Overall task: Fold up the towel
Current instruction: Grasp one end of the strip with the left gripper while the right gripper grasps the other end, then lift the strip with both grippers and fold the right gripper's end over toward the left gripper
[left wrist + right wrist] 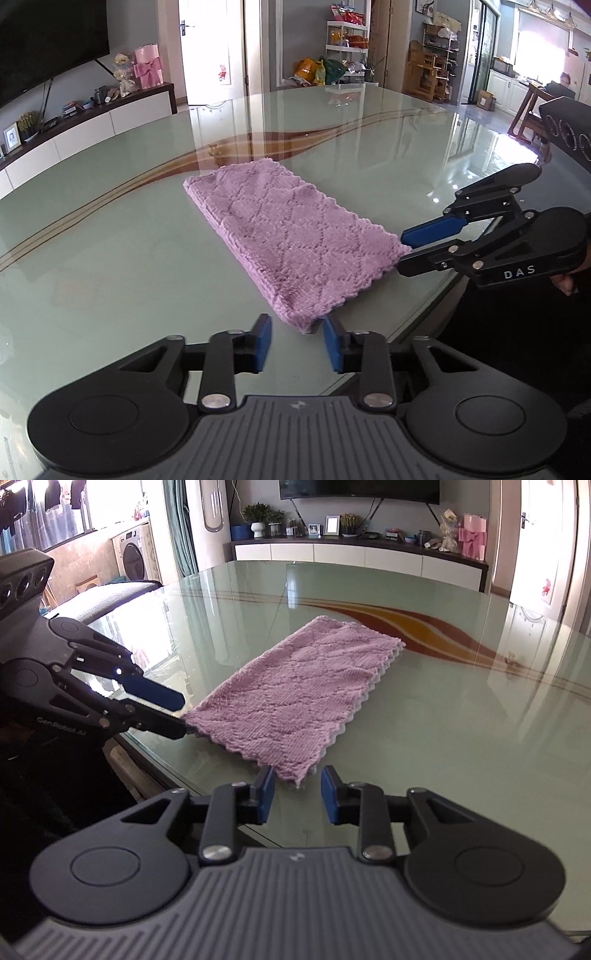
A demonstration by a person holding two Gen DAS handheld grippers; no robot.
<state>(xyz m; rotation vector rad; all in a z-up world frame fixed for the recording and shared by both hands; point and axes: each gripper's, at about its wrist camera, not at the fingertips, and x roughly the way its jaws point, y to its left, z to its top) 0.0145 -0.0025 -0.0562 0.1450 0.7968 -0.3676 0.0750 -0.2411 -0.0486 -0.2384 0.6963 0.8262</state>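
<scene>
A lilac knitted towel lies folded into a long strip on the glass table, running away from the near edge. In the left wrist view my left gripper is low at the strip's near left corner. That corner sits between the blue pads, which stand apart with a gap showing. The right gripper is at the other near corner. From the right wrist view, the towel has its near corner between my right gripper's parted pads. The left gripper reaches in from the left.
The table's curved near edge runs just under both grippers. A hand holds the right gripper's handle. A low TV cabinet with ornaments stands beyond the table. A storage shelf and wooden chairs are farther off.
</scene>
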